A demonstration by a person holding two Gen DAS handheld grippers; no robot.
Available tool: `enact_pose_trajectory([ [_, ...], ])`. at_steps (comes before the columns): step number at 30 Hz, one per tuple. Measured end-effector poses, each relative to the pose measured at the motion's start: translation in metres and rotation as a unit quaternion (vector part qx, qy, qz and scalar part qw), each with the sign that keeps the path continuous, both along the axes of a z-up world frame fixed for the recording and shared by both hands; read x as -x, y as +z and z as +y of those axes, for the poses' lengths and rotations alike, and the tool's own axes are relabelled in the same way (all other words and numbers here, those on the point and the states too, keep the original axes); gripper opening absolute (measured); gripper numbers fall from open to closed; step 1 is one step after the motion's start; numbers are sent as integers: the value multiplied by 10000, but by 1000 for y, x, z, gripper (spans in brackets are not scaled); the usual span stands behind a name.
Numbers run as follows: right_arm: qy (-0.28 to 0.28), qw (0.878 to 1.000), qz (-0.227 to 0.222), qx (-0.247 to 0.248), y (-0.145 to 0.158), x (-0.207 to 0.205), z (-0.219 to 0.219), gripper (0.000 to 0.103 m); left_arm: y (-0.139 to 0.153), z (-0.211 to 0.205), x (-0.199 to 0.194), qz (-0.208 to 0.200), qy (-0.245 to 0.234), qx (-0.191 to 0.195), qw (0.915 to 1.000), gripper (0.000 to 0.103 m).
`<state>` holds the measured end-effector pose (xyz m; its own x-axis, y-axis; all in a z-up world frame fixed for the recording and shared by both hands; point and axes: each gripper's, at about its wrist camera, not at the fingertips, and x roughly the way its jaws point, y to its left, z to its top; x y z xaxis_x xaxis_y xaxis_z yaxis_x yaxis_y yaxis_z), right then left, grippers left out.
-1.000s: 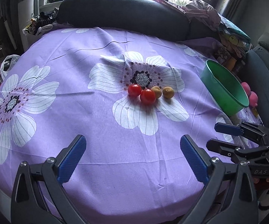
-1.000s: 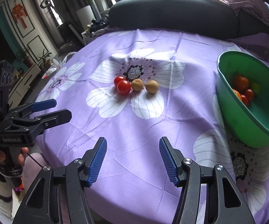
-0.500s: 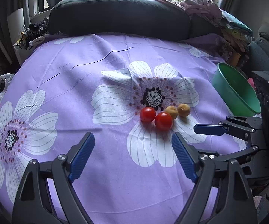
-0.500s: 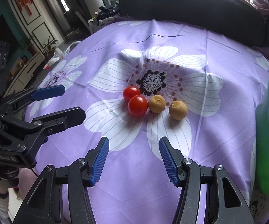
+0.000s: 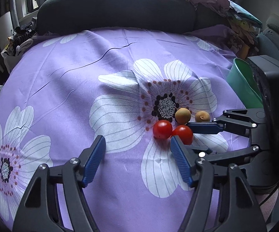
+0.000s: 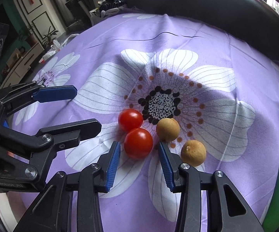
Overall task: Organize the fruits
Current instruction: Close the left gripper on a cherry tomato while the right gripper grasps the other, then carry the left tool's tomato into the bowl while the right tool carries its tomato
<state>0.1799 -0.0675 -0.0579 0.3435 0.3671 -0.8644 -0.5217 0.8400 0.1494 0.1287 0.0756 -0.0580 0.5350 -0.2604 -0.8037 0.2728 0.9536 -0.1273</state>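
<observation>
- Keep the left claw (image 5: 137, 141) parked low over the cloth-covered counter (image 5: 71, 67), short of the fruit. Released, jaws just narrowed part-way, nothing between them.
- Hold that claw clear of the far tomato (image 6: 130, 119) for now. Touching its neighbour, so likely to roll at any nudge.
- Treat the near tomato (image 6: 138, 143) as the piece in hand. Sitting on a white petal, right between the pads of the right claw (image 6: 139, 146), with a thin gap showing on each side.
- Note the right claw as not yet gripping: jaws just closing in, pads not pressing on the skin.
- Centre the pads on the widest part of the tomato before squeezing. Too high and it probably squirts out forward into the far tomato.
- Close slowly and stop at first firm contact. Soft, smooth skin, so likely to bruise or split under a hard pinch.
- Lift straight up before swinging away, to avoid dragging the cloth or knocking anything.
- Watch the right-hand pad on the way in. Close to the nearer brown fruit (image 6: 167, 129), with the second brown fruit (image 6: 193, 152) just beside that finger.
- Carry toward the green bowl (image 5: 240, 85) at the right edge, probably the destination, and let go low inside it.
</observation>
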Motion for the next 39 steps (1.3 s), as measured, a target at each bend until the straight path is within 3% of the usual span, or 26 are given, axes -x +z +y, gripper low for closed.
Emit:
enact_pose_trajectory([
  [4,39,9999,-96,62,-2,-4,0,32,2,-2,-4,-30,-119,5,9999,69],
  [13,-85,9996,-228,130,5,6,-25,31,-7,-30,-14,204,-634,-5,9978,60],
  [18,-305,9991,-279,1,13,18,-50,31,-18,-47,-21,355,-801,-104,9961,49],
  [30,-480,9974,-313,-435,25,27,-71,31,-26,-51,-33,479,-570,-82,9972,26],
  [39,-530,9967,-335,-517,28,35,-72,31,-17,-53,-22,391,-463,-69,9981,26],
])
